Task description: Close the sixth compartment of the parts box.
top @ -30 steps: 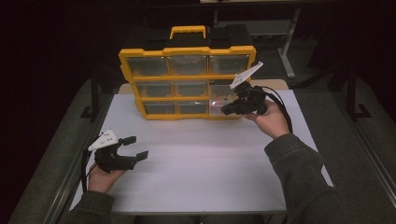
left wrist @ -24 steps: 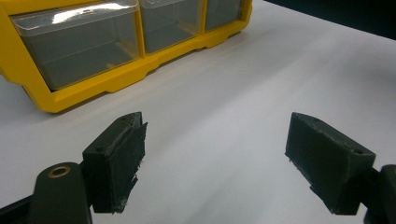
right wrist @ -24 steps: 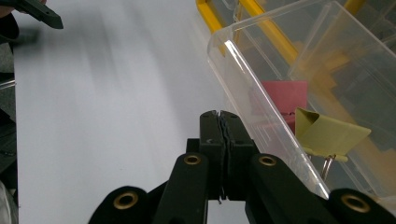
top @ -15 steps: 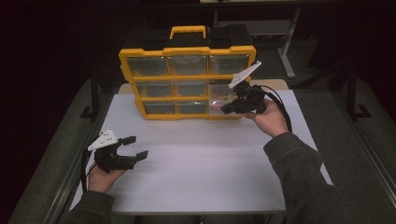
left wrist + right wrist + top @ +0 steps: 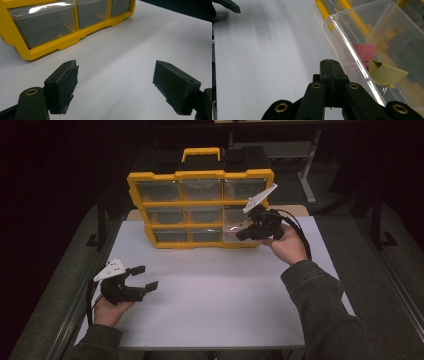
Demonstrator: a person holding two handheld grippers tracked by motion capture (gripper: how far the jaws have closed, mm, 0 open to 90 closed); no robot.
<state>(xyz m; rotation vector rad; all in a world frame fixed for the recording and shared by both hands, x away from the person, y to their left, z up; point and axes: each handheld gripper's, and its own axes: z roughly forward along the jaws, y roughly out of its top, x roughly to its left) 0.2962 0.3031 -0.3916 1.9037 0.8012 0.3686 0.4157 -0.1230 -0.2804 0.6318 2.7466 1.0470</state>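
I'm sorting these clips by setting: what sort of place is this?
Probably a lab or workshop bench set up for recording: a white table in a dark room, a yellow drawer organizer holding binder clips, metal stands behind.

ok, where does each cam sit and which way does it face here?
High view: above the person's side, looking forward and down on the white table; both forearms and hands show.
Left gripper view: rides the left gripper, looking between open jaws across the table.
Right gripper view: rides the right gripper, jaws shut, beside a pulled-out clear drawer holding binder clips.
Shared: the yellow drawer organizer.
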